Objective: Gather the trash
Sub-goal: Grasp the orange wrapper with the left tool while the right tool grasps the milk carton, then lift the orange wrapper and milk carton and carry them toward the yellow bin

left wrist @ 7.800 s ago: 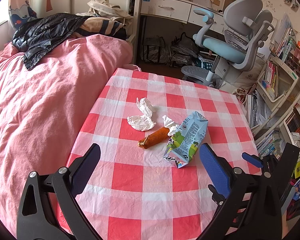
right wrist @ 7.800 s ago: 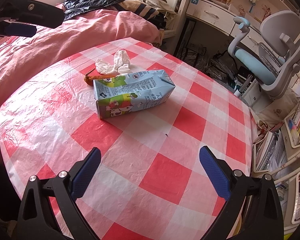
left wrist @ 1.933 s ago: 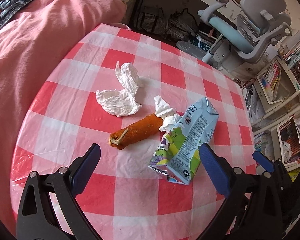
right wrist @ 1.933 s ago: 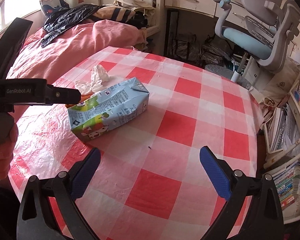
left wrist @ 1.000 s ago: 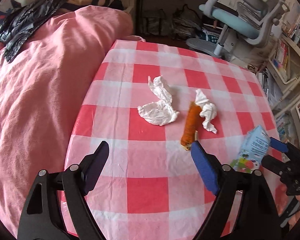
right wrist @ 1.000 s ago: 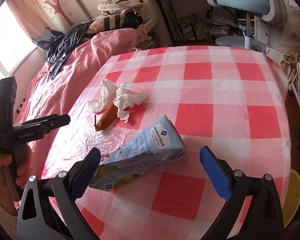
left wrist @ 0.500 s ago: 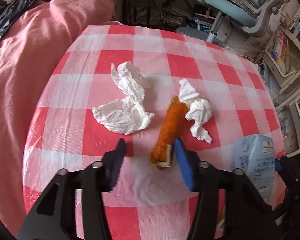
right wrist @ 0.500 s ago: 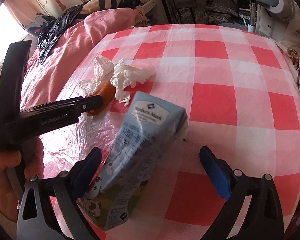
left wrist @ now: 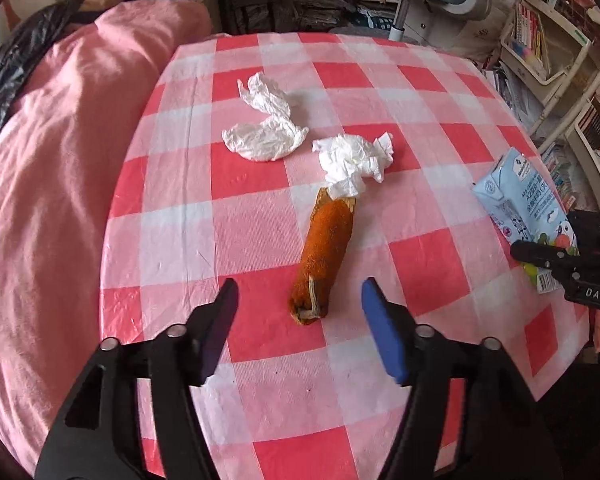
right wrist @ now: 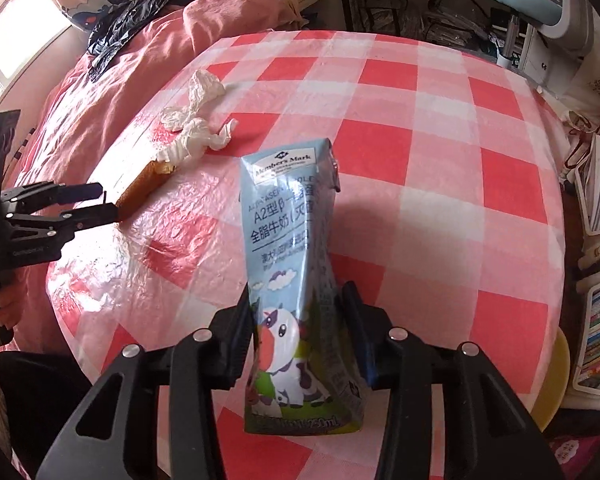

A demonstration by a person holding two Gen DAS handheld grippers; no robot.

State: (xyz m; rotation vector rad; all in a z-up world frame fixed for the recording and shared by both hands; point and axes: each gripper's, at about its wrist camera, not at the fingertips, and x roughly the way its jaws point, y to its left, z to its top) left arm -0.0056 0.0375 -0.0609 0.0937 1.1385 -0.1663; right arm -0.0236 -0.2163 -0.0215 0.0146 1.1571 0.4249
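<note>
The right gripper (right wrist: pixel 296 320) is closing its jaws on a crumpled blue milk carton (right wrist: pixel 296 264), both pads pressing its lower half and holding it over the near edge of the checked counter (right wrist: pixel 440 128). The left gripper (left wrist: pixel 296 320) is opening, its jaws astride the near end of an orange peel roll (left wrist: pixel 326 250) without touching it. That roll lies mid-counter, a crumpled tissue (left wrist: pixel 354 160) touching its far end. A second tissue (left wrist: pixel 266 132) lies beyond, toward the counter's left edge.
</note>
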